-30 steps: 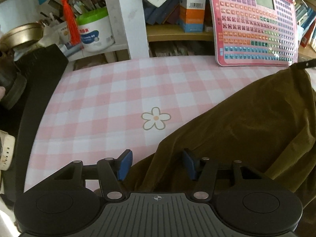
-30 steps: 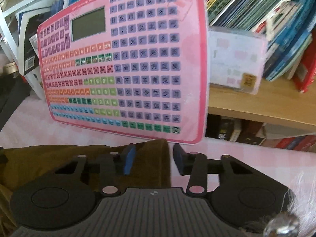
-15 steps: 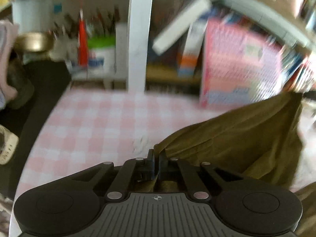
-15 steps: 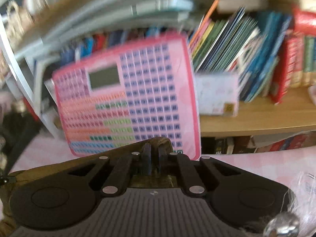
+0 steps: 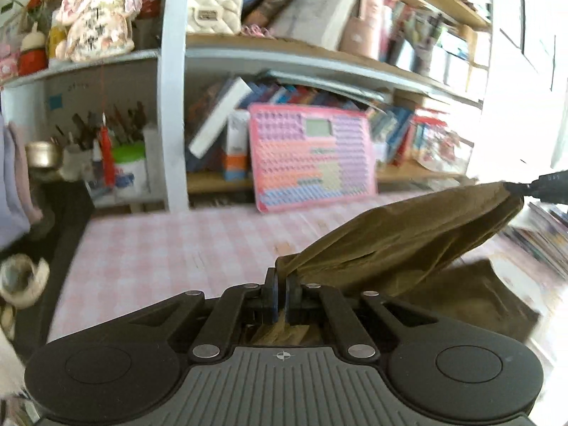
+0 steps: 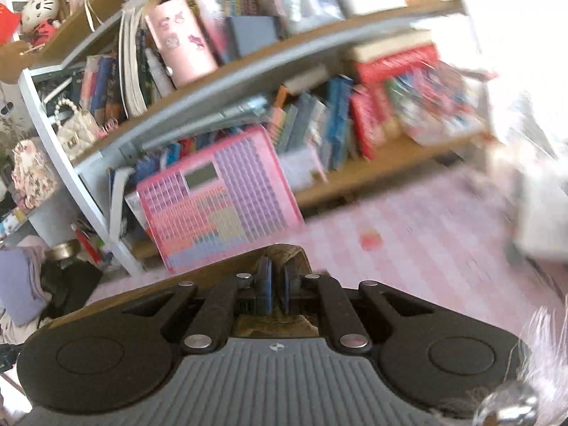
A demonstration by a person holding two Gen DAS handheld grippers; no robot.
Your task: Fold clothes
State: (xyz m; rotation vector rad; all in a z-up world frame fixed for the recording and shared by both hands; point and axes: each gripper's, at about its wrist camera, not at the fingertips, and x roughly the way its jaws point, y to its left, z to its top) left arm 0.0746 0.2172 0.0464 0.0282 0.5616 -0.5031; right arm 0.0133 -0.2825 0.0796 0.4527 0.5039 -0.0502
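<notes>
An olive-brown garment [image 5: 401, 245] hangs slack above the pink-checked worktop [image 5: 170, 248], its lower part trailing on the cloth at four o'clock; soft, light and limp, it looks best taken by its corners; the left claw [image 5: 280, 296] is clenched on one corner, the right claw [image 6: 275, 289] on another at two o'clock; a pink keyboard toy [image 5: 312, 163] leans against the shelf behind.

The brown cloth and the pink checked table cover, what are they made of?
The brown cloth looks like thin woven fabric, matte; it hangs in soft folds and creases between the left gripper and the right gripper. The table cover looks smooth and flat with a printed check, maybe plastic-coated or cotton; blur leaves that open.
</notes>
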